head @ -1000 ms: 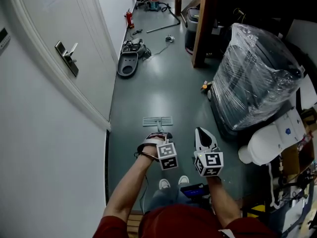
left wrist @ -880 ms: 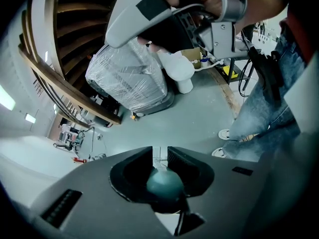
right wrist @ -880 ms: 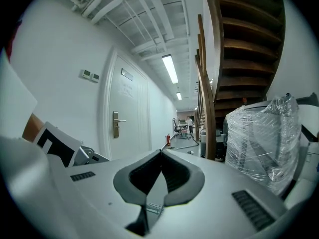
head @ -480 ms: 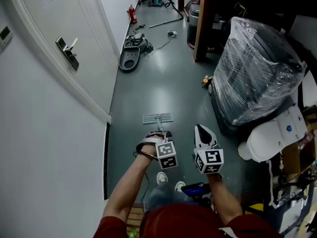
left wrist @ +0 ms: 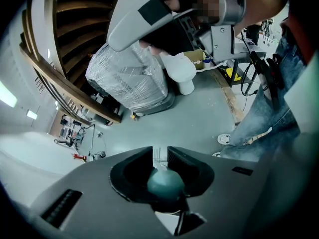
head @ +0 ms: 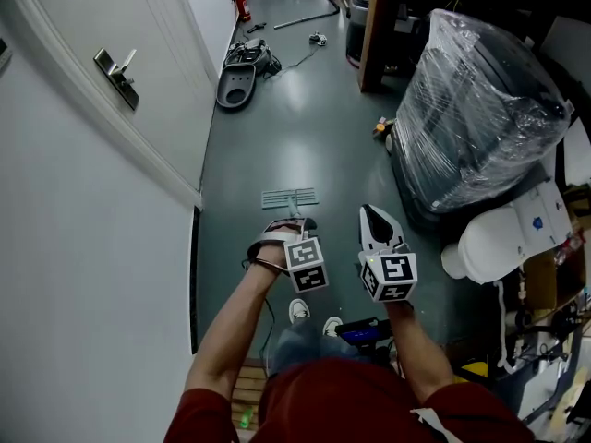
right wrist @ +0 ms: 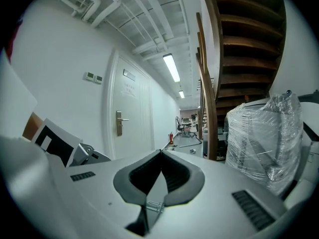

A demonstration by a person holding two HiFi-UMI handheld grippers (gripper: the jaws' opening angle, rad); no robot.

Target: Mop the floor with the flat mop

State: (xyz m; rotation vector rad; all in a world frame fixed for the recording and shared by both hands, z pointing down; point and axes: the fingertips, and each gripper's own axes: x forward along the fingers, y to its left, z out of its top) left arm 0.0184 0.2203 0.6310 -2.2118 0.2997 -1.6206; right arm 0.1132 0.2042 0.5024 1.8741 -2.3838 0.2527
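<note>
The flat mop's pale head [head: 289,197] lies on the grey floor just ahead of my hands. Its thin handle runs back from the head into my left gripper [head: 289,233], which points down at the floor. In the left gripper view the handle's rounded teal end [left wrist: 165,182] sits between the jaws, and the left gripper [left wrist: 160,154] is shut on it. To the right of it, my right gripper [head: 373,218] is level and points down the corridor. The right gripper [right wrist: 160,154] is shut, tips meeting, with nothing in it.
A white door with a metal handle [head: 115,77] lines the left. A bulky plastic-wrapped load [head: 476,109] and a white round item [head: 494,247] crowd the right, behind a wooden post [head: 374,26]. A dark shell [head: 234,86], cables and a red extinguisher [head: 242,5] lie farther along the floor.
The whole scene has slid a little upward in the head view and the shoes have shifted. Both grippers keep the same places relative to the mop head.
</note>
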